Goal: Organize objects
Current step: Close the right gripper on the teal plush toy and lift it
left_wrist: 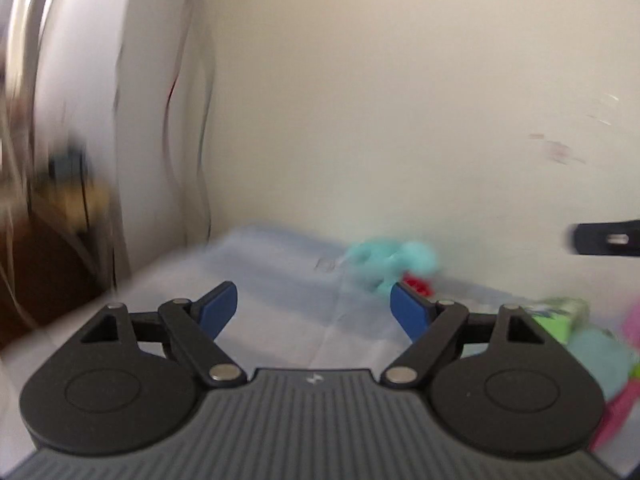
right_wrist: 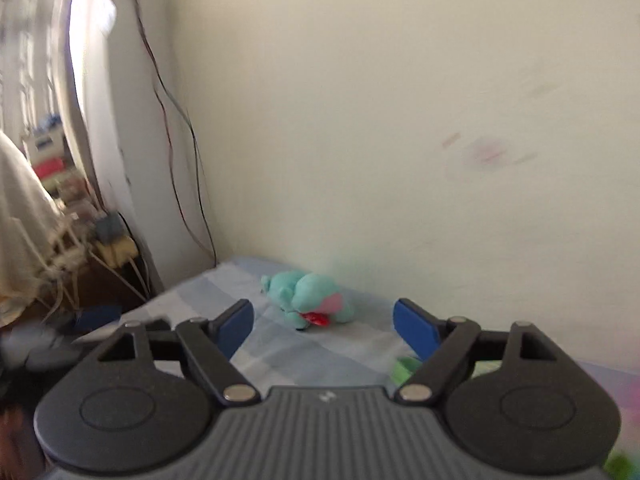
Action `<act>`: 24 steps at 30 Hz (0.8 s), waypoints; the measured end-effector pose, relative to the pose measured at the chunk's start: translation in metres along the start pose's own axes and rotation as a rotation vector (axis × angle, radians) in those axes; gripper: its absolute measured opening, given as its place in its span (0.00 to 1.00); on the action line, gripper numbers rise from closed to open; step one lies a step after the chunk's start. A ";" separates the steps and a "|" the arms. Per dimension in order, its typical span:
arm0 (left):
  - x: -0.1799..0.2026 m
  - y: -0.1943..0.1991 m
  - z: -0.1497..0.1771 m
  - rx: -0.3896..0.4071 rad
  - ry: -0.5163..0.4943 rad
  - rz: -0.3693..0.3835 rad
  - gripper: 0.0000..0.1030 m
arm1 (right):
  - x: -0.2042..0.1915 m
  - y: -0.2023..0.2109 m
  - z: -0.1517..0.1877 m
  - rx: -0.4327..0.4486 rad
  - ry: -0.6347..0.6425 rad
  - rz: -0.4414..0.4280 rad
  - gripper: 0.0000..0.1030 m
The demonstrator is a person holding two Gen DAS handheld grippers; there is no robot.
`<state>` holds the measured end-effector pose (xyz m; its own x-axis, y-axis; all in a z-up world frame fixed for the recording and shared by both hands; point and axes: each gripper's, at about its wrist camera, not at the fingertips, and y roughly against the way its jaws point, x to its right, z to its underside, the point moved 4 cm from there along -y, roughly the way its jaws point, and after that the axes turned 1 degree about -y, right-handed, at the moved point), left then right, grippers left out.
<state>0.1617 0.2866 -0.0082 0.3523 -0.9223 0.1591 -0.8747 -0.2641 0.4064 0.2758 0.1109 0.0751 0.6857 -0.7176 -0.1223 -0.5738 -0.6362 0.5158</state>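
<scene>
Patience pays: I'd bring my right gripper (right_wrist: 323, 322) in low and level, its blue fingers spread wide with nothing between them, and straddle the teal plush toy (right_wrist: 308, 294) across its body before squeezing, since soft stuffing slips. It lies on the blue checked sheet (right_wrist: 280, 352) near the far edge, close to the wall (right_wrist: 400, 120), ahead of the fingertips and apart from them. My left gripper (left_wrist: 314, 306) gapes empty too; its blurred view shows what is probably the same toy.
</scene>
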 end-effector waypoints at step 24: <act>-0.089 0.001 -0.008 0.058 0.331 -0.057 0.83 | -0.046 -0.048 0.044 -0.236 -0.168 -0.222 0.51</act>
<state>0.1325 0.3703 -0.0146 0.4822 -0.7661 0.4250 -0.8644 -0.3374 0.3728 0.2525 0.1623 0.0187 0.6874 -0.6186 -0.3807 -0.2867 -0.7126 0.6403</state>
